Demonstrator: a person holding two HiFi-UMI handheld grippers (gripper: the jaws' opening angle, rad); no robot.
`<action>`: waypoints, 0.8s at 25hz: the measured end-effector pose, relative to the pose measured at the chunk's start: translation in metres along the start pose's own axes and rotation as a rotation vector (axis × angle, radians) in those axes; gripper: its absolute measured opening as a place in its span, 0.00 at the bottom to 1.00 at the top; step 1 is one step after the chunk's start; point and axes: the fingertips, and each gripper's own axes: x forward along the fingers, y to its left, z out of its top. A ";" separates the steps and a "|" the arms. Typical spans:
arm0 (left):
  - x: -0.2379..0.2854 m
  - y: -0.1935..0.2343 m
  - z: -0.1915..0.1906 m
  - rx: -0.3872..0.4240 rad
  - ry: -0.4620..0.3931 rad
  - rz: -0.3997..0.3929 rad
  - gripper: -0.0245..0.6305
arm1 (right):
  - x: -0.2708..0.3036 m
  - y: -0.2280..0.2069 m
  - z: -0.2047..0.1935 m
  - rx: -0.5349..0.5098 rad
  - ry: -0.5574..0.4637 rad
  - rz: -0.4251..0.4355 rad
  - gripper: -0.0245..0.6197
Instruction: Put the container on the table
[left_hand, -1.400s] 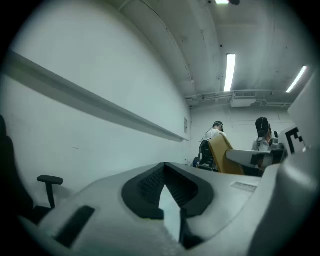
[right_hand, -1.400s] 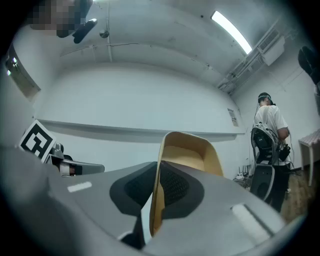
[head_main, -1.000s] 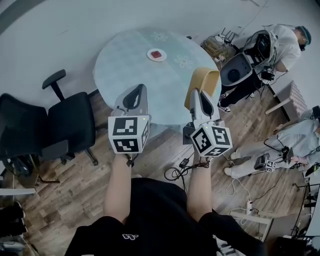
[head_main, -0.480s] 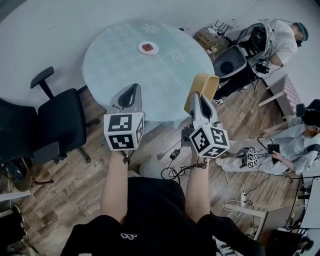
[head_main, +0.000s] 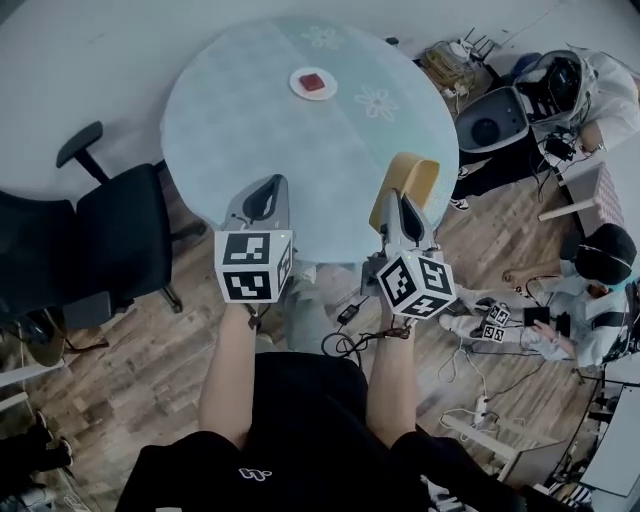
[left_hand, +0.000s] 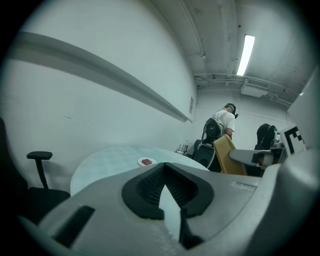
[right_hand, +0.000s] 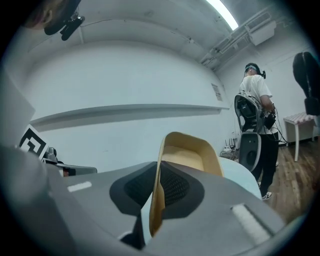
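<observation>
A tan, shallow container (head_main: 408, 185) is held on edge by my right gripper (head_main: 399, 208), whose jaws are shut on its rim; it hangs over the near right edge of the round pale-green table (head_main: 250, 110). In the right gripper view the container (right_hand: 187, 160) rises from between the jaws, its open side facing right. My left gripper (head_main: 262, 198) is shut with nothing in it, over the table's near edge. The left gripper view shows the table (left_hand: 112, 160) beyond the closed jaws.
A small white dish with a red item (head_main: 313, 83) sits far on the table. A black office chair (head_main: 95, 250) stands to the left. People with equipment (head_main: 560, 90) and cables are on the wooden floor to the right.
The table has come closer beneath both grippers and the view has shifted slightly. Both grippers keep the same pose, the right one still holding the container.
</observation>
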 end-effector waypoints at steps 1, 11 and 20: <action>0.014 0.005 0.000 -0.002 0.008 0.014 0.04 | 0.016 -0.006 -0.002 0.001 0.007 0.011 0.08; 0.164 0.011 0.012 0.017 0.126 0.092 0.04 | 0.181 -0.089 -0.010 0.029 0.139 0.066 0.08; 0.200 0.035 0.004 0.005 0.196 0.207 0.04 | 0.264 -0.062 -0.111 -0.249 0.527 0.284 0.08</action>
